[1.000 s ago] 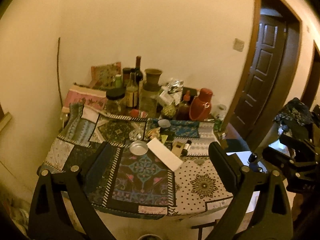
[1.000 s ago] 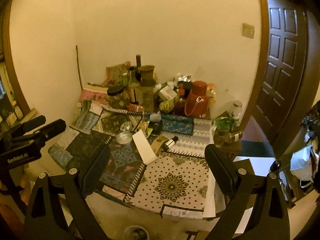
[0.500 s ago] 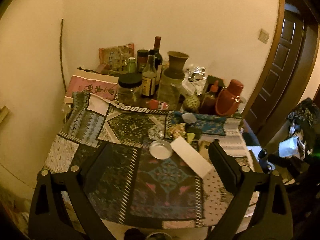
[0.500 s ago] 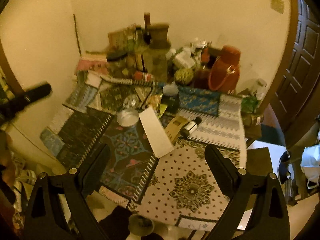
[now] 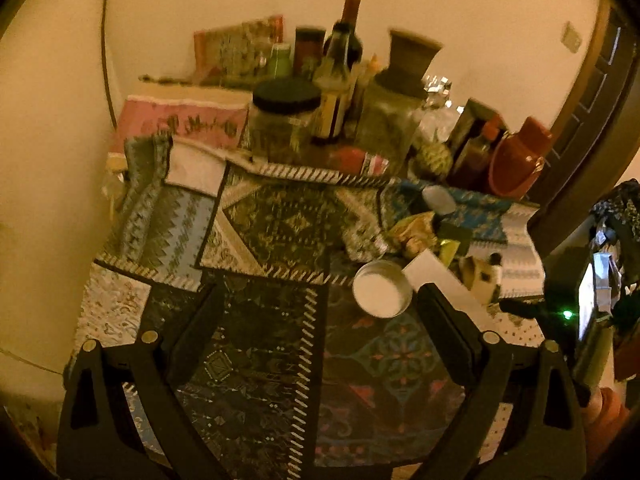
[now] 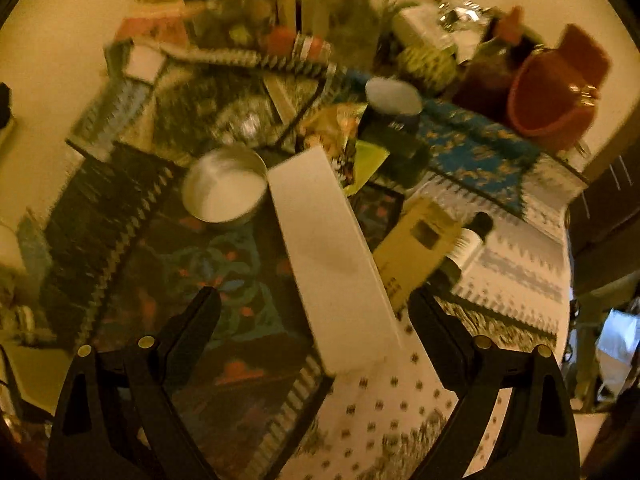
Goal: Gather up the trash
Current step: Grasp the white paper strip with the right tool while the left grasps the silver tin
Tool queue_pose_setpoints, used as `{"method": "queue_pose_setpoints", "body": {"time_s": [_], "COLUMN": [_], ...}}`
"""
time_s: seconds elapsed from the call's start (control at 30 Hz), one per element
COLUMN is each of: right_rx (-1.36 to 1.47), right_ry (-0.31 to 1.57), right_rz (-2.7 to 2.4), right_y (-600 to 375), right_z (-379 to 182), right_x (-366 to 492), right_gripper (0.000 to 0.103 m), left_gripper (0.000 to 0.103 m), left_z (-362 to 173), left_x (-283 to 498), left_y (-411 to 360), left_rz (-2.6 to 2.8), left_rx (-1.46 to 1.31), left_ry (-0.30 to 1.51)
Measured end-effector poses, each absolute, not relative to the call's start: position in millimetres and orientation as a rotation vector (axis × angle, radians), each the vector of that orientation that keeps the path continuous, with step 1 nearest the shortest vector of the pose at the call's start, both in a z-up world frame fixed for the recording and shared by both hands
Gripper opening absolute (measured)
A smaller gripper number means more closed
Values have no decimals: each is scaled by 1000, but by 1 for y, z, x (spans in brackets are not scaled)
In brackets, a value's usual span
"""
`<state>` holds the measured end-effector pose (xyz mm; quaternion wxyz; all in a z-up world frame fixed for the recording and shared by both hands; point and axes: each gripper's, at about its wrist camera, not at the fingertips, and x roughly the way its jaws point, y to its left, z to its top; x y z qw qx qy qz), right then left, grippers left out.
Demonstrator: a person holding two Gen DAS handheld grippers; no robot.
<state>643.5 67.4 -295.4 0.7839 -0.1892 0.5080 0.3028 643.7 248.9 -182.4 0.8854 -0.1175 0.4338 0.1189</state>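
While your right tool (image 6: 314, 300) and left tool (image 5: 318, 300) gape empty, jaws closing slightly on the right, the white box (image 6: 332, 256) lies on the surface (image 6: 400, 408) beside a white-filled tin (image 6: 224, 190).

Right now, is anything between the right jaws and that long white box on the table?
Nothing visible. The right gripper is open above the near end of the white box, with only clear air between. A round tin and a tan carton crowd its sides.
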Motion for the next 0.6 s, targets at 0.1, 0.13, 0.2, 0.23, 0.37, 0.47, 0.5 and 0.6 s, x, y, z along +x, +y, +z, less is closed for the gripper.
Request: {"method": "queue_pose_setpoints", "body": {"time_s": [0.1,0.13,0.2,0.23,0.37,0.47,0.5,0.6], "right_rx": [-450,-461,-476,-481,-505,-458,-440,-405], "right_ry": [1105,1103,1093,1084,1060,1074,1079,1076], "right_rz": [653,651,659,666,688,706,703,701], "right_y": [74,75,76,77,82,82,80,74], "right_z": [-309,-311,-315,-315,-316,-314,-315,-311], "right_x": [652,653,654,654,647,646,646,643], "right_gripper": [80,78,76,75,61,50,50,49], "left_gripper": [97,97,97,97,97,97,97,97], "left_z": [-200,-204,-213,-217,-225,-231,-232,-235], "left_x": [650,653,657,658,665,671,673,677], "left_y": [253,253,254,254,253,251,250,245], "left_rz": [243,242,236,233,218,208,203,187], "left_rx": [-250,-251,-252,-251,-248,-248,-247,-242], "left_ry": [944,954,977,985,1008,1021,1026,1035]}}
